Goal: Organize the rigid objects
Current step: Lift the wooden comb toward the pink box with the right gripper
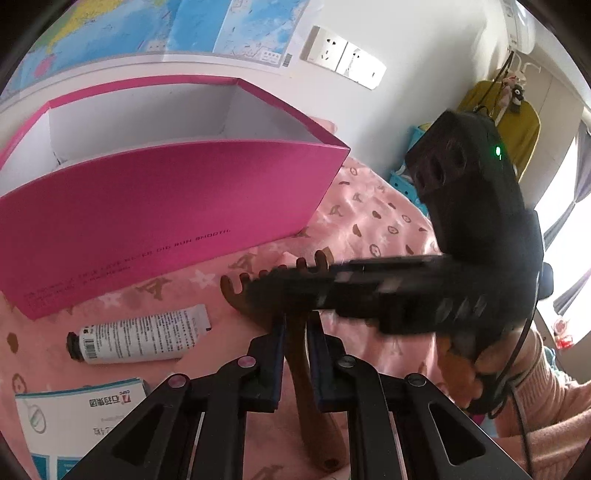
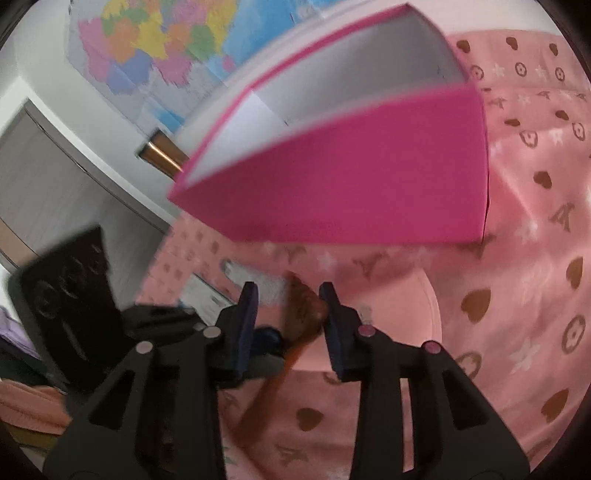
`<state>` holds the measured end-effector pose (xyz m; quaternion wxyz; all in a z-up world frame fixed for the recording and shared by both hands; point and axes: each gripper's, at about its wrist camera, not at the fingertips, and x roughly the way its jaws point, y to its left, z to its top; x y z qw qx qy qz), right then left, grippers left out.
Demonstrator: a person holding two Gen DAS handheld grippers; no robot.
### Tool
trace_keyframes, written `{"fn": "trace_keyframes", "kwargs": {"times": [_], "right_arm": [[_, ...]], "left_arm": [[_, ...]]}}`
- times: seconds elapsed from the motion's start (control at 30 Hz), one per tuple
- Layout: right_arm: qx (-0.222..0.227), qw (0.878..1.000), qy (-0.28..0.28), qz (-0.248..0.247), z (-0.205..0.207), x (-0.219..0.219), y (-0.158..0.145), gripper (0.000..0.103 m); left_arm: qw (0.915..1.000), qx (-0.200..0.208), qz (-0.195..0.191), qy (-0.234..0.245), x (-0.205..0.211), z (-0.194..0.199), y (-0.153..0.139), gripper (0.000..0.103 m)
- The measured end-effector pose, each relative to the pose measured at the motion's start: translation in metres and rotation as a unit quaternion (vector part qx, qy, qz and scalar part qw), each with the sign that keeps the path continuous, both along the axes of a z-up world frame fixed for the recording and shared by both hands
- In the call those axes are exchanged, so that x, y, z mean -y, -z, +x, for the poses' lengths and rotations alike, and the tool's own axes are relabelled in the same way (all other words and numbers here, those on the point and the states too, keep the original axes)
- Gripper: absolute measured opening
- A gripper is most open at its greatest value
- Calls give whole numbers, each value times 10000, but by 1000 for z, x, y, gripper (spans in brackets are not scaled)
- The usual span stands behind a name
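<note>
- The left gripper (image 1: 297, 325) is clamping the handle of a brown wooden comb (image 1: 295, 354), its blue pads pressing in from both sides of the narrow shaft.
- The comb is pointing away from the left wrist camera, handle running back between the fingers and toothed head (image 1: 258, 284) sticking out above the pink patterned bedspread (image 1: 369, 221).
- The right gripper (image 2: 288, 317) is hanging with its jaws parted — the comb's head is sitting between the pads, but no pad is pressing on it in the blurred right wrist view.
- In the left wrist view the right gripper's black body (image 1: 476, 229) is crossing in front of the comb's teeth, a hand (image 1: 461, 373) holding it from below.
- A pink open-topped box (image 1: 166, 206) is standing on the bedspread just beyond the comb — its white inside is showing nothing in the part that can be seen.
- A white tube with a dark cap (image 1: 140, 338) is lying on its side near the box, to the left of the comb.
- A white and blue carton (image 1: 74, 413) is lying closer to the left wrist camera, below the tube.
- A map (image 1: 147, 26) is hanging on the wall behind the box.
</note>
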<state>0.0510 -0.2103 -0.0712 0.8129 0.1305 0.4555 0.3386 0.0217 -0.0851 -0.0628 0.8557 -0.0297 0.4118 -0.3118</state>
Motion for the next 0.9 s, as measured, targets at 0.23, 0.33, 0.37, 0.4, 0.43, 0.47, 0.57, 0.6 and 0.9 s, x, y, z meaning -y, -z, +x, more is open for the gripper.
{"fn": "trace_keyframes", "kwargs": {"times": [0.23, 0.33, 0.37, 0.4, 0.43, 0.47, 0.57, 0.6, 0.9], "right_arm": [[210, 9996, 121, -108, -3, 1, -9, 15], [362, 9993, 104, 74, -6, 5, -26, 15], [424, 9990, 93, 93, -7, 5, -31, 15], [533, 9985, 85, 88, -9, 5, -39, 15], [622, 9980, 62, 90, -11, 5, -46, 15], [753, 9971, 21, 94, -11, 4, -57, 15], [1108, 9938, -21, 5, -10, 3, -84, 15], [1208, 9927, -24, -10, -8, 3, -92, 15], [1989, 9795, -72, -309, 30, -3, -154, 15]], "left_arm": [[9999, -22, -153, -46, -11, -5, -4, 16], [9997, -78, -211, 9, -12, -3, -8, 29], [9996, -83, -251, 57, -11, -2, -10, 29], [9996, -67, -268, 73, -8, -1, -11, 29], [9995, -13, -297, 124, -7, -1, -14, 29], [9993, 53, -332, 185, -5, -1, -19, 29], [9987, 274, -335, 273, 1, 1, -35, 28], [9982, 382, -346, 302, 4, 2, -45, 28], [9952, 924, -317, 95, 10, 39, -101, 28]]}}
